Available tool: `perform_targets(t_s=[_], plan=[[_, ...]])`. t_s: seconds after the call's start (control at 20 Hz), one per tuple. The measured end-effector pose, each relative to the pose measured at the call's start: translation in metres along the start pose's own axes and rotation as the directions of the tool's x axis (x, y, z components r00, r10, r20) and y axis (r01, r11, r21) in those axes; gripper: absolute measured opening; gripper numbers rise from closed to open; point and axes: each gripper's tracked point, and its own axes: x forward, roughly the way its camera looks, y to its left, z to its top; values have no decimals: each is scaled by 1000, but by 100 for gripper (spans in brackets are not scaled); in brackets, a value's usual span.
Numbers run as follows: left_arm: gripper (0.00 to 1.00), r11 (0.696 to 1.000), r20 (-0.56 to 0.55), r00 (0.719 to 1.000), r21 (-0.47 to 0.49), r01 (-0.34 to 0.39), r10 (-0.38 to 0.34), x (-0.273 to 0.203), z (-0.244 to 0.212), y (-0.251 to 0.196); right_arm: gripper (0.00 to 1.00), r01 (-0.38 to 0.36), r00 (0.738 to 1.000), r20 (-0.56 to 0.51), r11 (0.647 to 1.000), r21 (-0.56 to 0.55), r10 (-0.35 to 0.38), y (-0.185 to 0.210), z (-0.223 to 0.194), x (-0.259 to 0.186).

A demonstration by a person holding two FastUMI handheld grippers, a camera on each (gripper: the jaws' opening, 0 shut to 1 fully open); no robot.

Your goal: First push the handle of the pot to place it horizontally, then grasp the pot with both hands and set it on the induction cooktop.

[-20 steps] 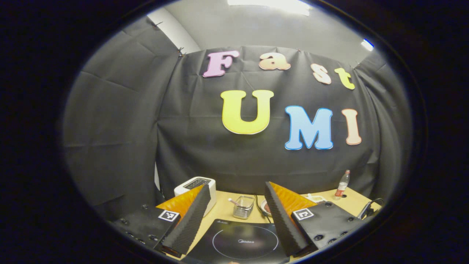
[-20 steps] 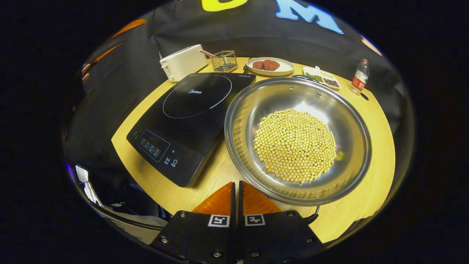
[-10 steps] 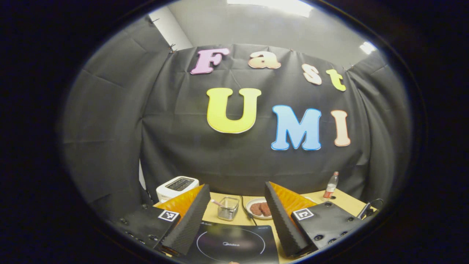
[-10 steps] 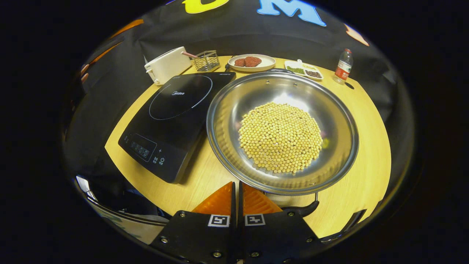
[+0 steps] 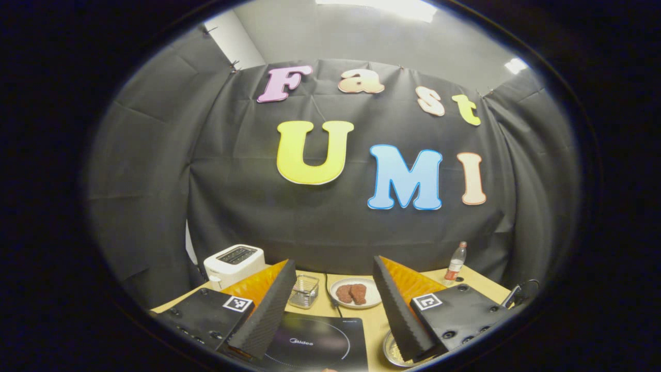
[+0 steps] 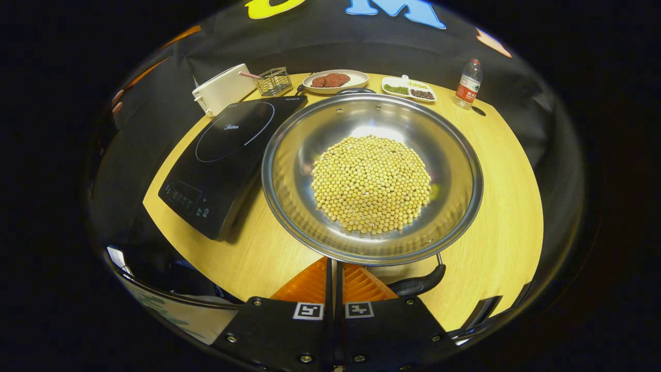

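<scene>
Your wide, shallow steel pot (image 6: pixel 372 175), heaped with yellow beans (image 6: pixel 371 183), sits on the wooden table just right of the flat black induction cooktop (image 6: pixel 227 155). Shove its near black handle (image 6: pixel 417 283) hard and beans could spill. Your right gripper (image 6: pixel 334 268) has jaws together; your left gripper (image 5: pixel 330 310) has jaws apart.

Each pair of tongs (image 5: pixel 330 268) (image 6: pixel 334 263) is built on black plates fastened with round screws, every plate marked by one small square black-and-white tag, at lower frame.
</scene>
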Motion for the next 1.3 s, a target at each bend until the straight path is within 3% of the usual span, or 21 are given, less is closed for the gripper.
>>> perform_targets(t_s=[0.2,0.3,0.4,1.05,1.3], plan=[[94,1000,2,1000,7,-5,5,2,0,-15,1,12,1000,-20,1000,-20,-12,-25,-4,-2],[99,1000,0,1000,13,-13,13,4,0,-20,1,15,999,-29,999,-31,-16,-36,-4,-2],[94,1000,-3,1000,15,-21,21,5,-1,-24,1,23,999,-37,998,-52,-25,-47,-4,-2],[99,994,-11,995,41,-103,103,5,-5,-37,1,100,994,-34,978,-183,-108,-126,15,10],[99,989,-23,990,52,-135,137,0,-9,-38,1,118,992,-20,982,-149,-123,-152,25,15]])
